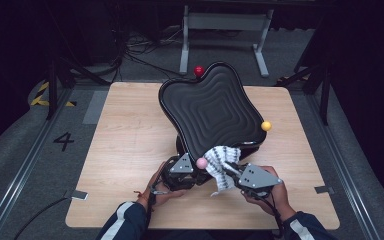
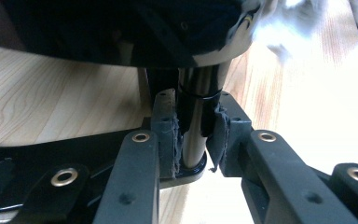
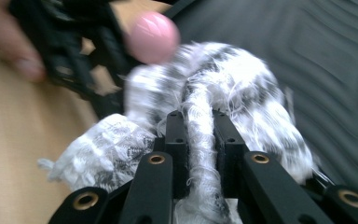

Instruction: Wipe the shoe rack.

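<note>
A black ridged board (image 1: 211, 107) tilts on a stand over the wooden table (image 1: 125, 145). It carries a red ball (image 1: 198, 70), a yellow ball (image 1: 266, 126) and a pink ball (image 1: 201, 162) at its corners. My left gripper (image 2: 196, 135) is shut on the stand's shiny black post (image 2: 193, 102), under the board's near edge. My right gripper (image 3: 200, 126) is shut on a white and grey fuzzy cloth (image 3: 223, 84), held against the board's near corner beside the pink ball (image 3: 152, 31). From above, the cloth (image 1: 222, 165) hangs between the two grippers.
The stand's glossy black base (image 2: 37, 158) lies on the table under the board. Bare wood spreads to the left and right of the board. A metal frame (image 1: 225, 22) and cables stand on the floor beyond the far table edge.
</note>
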The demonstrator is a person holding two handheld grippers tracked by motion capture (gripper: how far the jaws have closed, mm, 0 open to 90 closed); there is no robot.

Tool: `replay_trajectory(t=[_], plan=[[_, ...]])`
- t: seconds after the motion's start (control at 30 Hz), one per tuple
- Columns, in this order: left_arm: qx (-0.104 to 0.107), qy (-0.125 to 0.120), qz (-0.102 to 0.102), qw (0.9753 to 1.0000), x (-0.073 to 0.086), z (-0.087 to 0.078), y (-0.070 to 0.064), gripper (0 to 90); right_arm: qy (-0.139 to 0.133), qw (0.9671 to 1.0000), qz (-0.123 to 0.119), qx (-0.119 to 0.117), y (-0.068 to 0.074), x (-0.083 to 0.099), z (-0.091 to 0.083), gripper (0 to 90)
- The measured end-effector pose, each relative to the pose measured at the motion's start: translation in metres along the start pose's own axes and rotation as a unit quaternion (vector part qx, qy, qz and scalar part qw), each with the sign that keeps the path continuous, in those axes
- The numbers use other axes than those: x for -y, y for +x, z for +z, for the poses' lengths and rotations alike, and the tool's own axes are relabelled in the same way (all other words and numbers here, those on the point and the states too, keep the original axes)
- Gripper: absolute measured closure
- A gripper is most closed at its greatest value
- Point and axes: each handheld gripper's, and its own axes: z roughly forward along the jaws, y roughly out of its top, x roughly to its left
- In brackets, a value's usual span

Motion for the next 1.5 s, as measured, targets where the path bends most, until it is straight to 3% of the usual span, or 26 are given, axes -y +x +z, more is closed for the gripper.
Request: replay_trajectory(t=[0.2, 0.37, 0.63, 0.9, 1.03, 1.23, 1.5], plan=[[-0.001, 0.001, 0.008, 1.0, -0.001, 0.0, 0.0, 73.5, 0.027, 0.998, 0.024, 0.053, -0.031, 0.022, 0.001, 79.4], [0.0, 0.002, 0.007, 1.0, -0.001, 0.0, 0.0, 73.5, 0.045, 0.9937, 0.041, 0.094, -0.053, 0.039, -0.007, 79.4], [0.002, 0.003, 0.006, 1.0, -0.001, -0.001, 0.0, 73.4, 0.068, 0.9857, 0.075, 0.135, -0.081, 0.064, -0.02, 79.2], [0.002, 0.002, 0.005, 1.0, -0.001, -0.001, 0.0, 73.4, 0.091, 0.9789, 0.096, 0.156, -0.096, 0.083, -0.022, 78.9], [0.002, 0.002, 0.006, 1.0, -0.001, 0.0, 0.001, 73.5, 0.088, 0.9792, 0.098, 0.154, -0.096, 0.083, -0.021, 78.7], [0.004, 0.004, 0.008, 0.9999, -0.001, 0.0, 0.0, 73.5, 0.083, 0.9823, 0.06, 0.157, -0.085, 0.072, -0.017, 78.8], [0.004, 0.004, 0.008, 1.0, -0.001, 0.0, 0.0, 73.4, 0.064, 0.9873, 0.068, 0.129, -0.078, 0.062, -0.015, 78.7]])
